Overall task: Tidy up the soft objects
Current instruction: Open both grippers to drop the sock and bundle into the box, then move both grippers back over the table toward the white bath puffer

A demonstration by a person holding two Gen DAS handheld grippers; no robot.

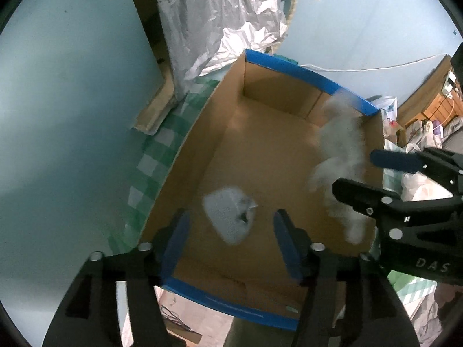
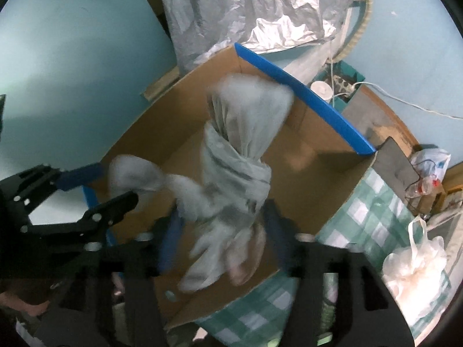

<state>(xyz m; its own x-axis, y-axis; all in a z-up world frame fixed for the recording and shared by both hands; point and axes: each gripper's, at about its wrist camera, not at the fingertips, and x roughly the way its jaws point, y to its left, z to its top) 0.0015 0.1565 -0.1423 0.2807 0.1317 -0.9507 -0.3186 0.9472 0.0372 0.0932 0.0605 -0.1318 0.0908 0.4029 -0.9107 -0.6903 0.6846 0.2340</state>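
At frame centre, 1 small white bundle (image 1: 230,219) already lies in the cardboard box (image 1: 277,107). The left gripper (image 1: 231,243) hangs spread and empty above it. The right gripper (image 2: 222,231) stands spread around a blurred, knotted grey cloth (image 2: 237,156), seemingly dropping in.

Pale blue walls (image 1: 72,92) (silver crinkled sheet (image 1: 225,14) hanging) behind green-checked tablecloth (image 2: 373,211).
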